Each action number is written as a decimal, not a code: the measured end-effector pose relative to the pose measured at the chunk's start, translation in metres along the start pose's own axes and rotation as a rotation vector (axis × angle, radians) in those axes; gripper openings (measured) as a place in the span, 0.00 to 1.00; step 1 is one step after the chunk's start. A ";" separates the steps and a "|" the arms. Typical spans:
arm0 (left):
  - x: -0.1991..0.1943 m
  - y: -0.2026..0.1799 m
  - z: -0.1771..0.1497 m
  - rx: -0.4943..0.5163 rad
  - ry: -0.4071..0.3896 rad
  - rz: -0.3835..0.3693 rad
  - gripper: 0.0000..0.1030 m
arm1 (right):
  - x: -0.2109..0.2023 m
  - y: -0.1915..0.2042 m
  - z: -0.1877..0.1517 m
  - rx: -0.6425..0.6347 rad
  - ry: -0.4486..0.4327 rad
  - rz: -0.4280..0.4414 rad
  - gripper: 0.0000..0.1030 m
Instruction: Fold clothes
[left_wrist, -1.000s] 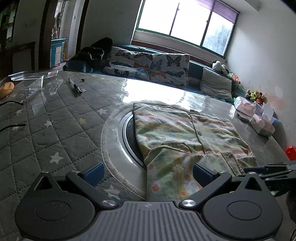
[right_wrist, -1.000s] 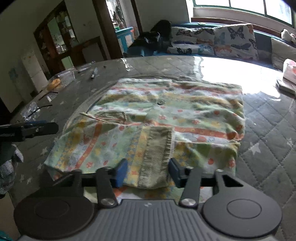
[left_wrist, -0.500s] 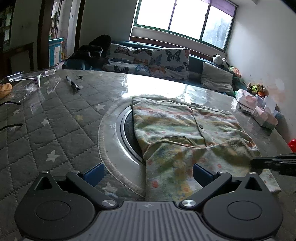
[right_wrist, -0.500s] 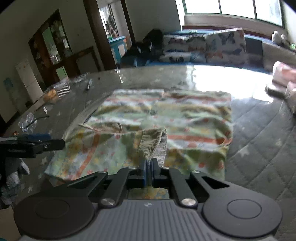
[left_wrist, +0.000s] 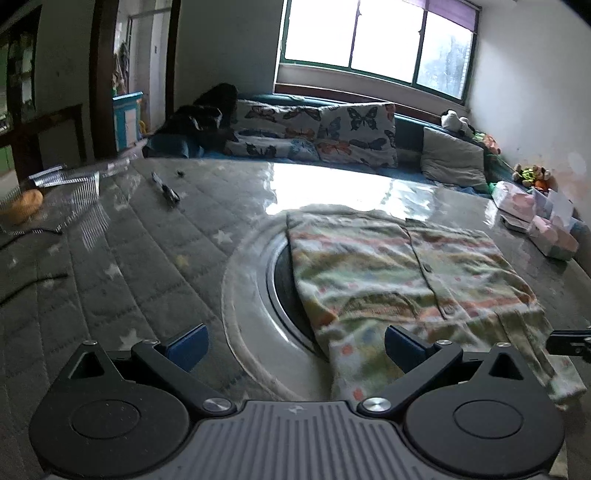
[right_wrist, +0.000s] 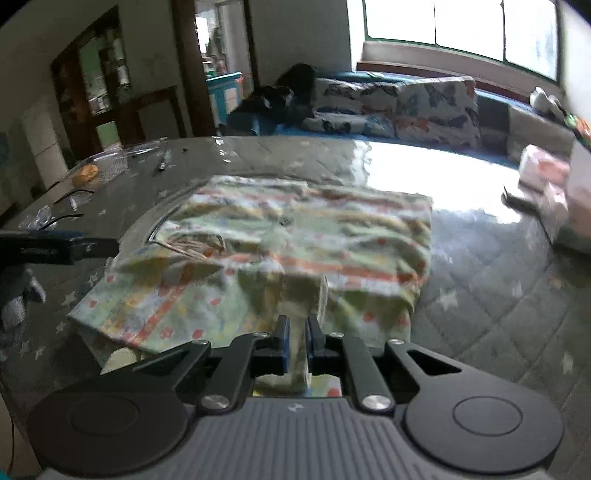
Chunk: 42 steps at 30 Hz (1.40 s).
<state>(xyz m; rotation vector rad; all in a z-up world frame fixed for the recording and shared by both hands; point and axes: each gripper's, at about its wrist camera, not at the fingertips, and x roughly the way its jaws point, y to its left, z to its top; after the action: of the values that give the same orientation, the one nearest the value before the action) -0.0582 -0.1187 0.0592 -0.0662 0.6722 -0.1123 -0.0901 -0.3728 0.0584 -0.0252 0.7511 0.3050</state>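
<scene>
Since a second ago my right gripper (right_wrist: 296, 341) has closed on the shirt's (left_wrist: 399, 280) cuff and lifted it off the counter (left_wrist: 122, 258). My left gripper (left_wrist: 293, 341) keeps its fingers spread above the shirt's near edge. Tissue packs (left_wrist: 543, 225) sit right.

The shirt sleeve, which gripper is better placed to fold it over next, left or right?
Right. The right gripper is shut on the sleeve cuff and has it lifted off the shirt, so it can likely carry it across. The left gripper is open beside the shirt, holding nothing.
</scene>
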 end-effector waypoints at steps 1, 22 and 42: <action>0.002 -0.001 0.002 0.003 -0.001 0.007 1.00 | -0.001 0.000 0.003 -0.006 -0.013 0.000 0.23; 0.054 -0.004 -0.002 0.091 0.080 0.114 1.00 | 0.047 -0.004 0.012 -0.077 0.000 0.031 0.81; 0.054 -0.011 -0.003 0.123 0.084 0.114 1.00 | 0.073 -0.015 0.017 -0.086 0.036 -0.187 1.00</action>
<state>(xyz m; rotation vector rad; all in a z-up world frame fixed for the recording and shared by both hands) -0.0185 -0.1366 0.0246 0.0955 0.7498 -0.0464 -0.0240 -0.3654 0.0202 -0.1813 0.7651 0.1586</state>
